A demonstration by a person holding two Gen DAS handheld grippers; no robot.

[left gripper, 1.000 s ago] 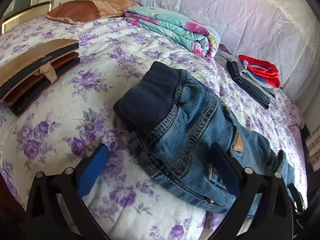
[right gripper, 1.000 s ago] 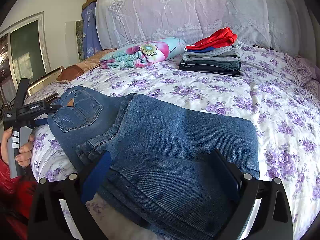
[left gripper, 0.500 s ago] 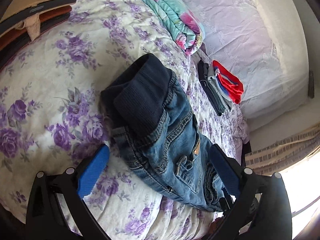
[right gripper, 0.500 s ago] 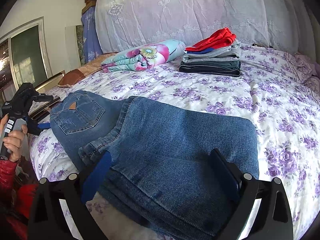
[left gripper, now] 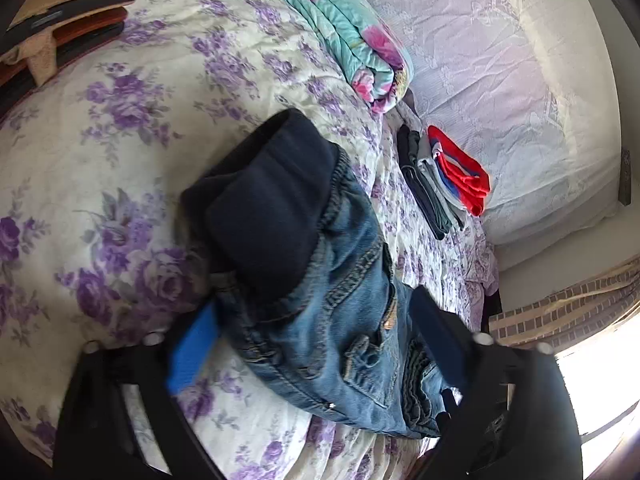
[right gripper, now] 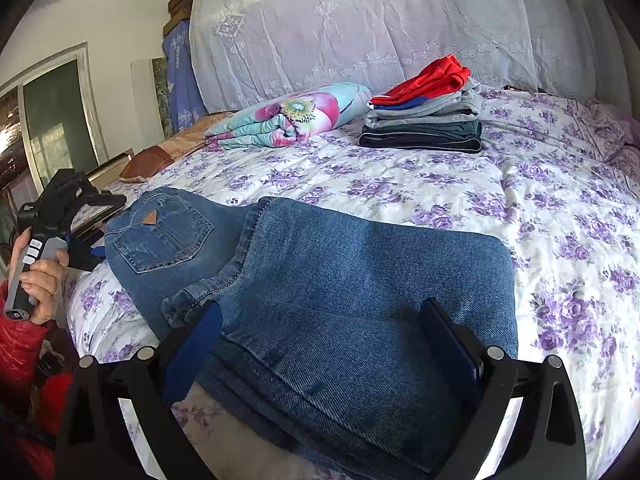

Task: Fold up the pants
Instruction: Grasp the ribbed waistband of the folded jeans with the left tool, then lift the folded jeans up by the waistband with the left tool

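Note:
Blue jeans (right gripper: 360,264) lie on the flowered bedspread (right gripper: 560,208), legs folded over into a thick layered pad and the seat with its back pocket (right gripper: 160,236) off to the left. My right gripper (right gripper: 320,344) stands open low over the folded legs, one finger on each side. In the left wrist view the jeans' waist end (left gripper: 340,312) with its dark ribbed waistband (left gripper: 272,208) lies between the jaws of my left gripper (left gripper: 316,312). Those jaws are closing, and the pads are not visibly pressing the denim. A hand (right gripper: 44,276) holds that gripper at the bed's left edge.
A folded floral blanket (right gripper: 288,116) and a stack of folded clothes (right gripper: 424,120) topped with red sit at the back by the lace-covered headboard (right gripper: 400,20). Flat brown and black cases (left gripper: 68,12) lie at the far left corner. The bed edge runs close beneath both grippers.
The left gripper's view has rolled and moved in over the waist end, and its jaws have narrowed around the denim. The right gripper has not moved.

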